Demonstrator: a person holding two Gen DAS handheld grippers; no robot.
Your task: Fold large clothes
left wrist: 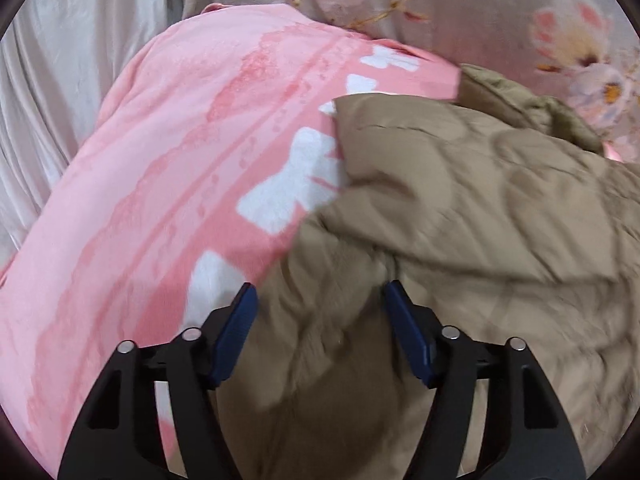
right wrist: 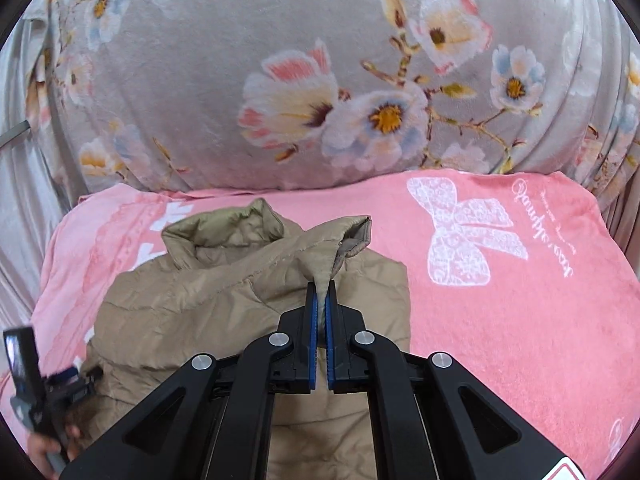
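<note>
The left tongs (left wrist: 318, 292) are standing well apart, their blue pads (left wrist: 236, 336) hanging over a rumpled fold of the tan jacket (left wrist: 460, 208) without pressing on it; whether the pad tips are brushing the cloth is hard to tell through the blur. In the right wrist view the same tongs (right wrist: 60, 376) are showing only as a dark, smeared shape at the lower left edge, with part of a hand (right wrist: 44, 452) gripping the handle below, cut off by the frame.

The jacket is lying on a pink blanket (left wrist: 160, 184) printed with white bows, which is spread in front of a grey flowered quilt (right wrist: 248, 60). The jacket's lower part is running out of sight under the black gripper frames in both views, and its far side is slipping past the right edge of the left wrist view.

The right tongs (right wrist: 321, 296) are squeezing together on a pinch of the jacket just below its collar (right wrist: 352, 232), pulling that cloth up into a small peak between the pads. The collar is standing open, one flap to the left and one to the right of the pinched spot. White script beside the bow at the right is too small to read.
</note>
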